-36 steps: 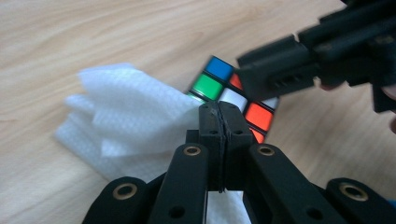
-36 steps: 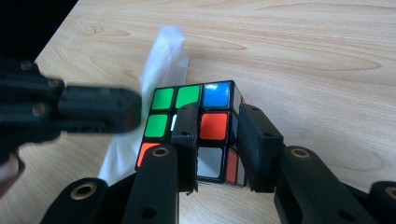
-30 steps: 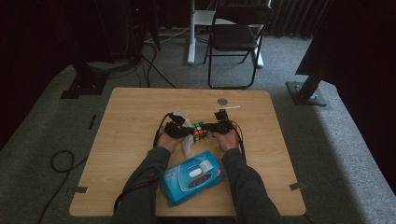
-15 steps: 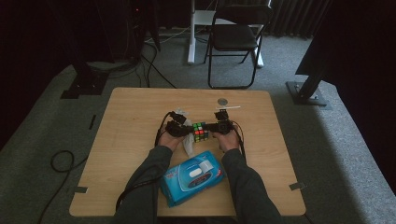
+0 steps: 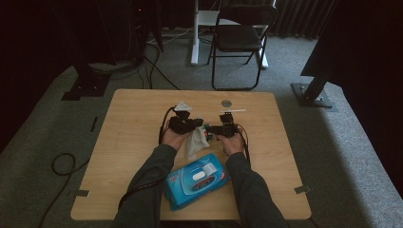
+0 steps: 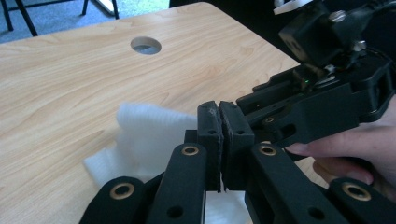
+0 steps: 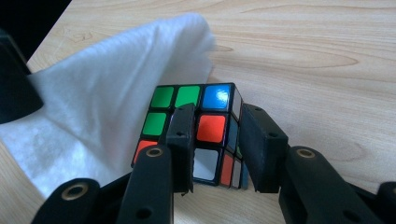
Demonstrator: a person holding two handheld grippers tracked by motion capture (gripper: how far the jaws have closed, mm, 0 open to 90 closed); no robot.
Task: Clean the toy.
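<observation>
Barely anything has shifted since a second ago: both hands hold over the table's (image 5: 133, 128) middle. Its jaws pinching the wipe (image 6: 149, 135), the left gripper (image 6: 225, 140) keeps the cloth against the puzzle cube (image 7: 196, 126), which the right gripper (image 7: 217, 149) clamps between its jaws; wiping looks underway, near the wipes pack (image 5: 197, 180)

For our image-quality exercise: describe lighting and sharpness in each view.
High view: dim, dark surroundings, the table soft. Left gripper view: brighter, the wipe blown out. Right gripper view: evenly lit, the cube sharp with glare on its blue sticker.
</observation>
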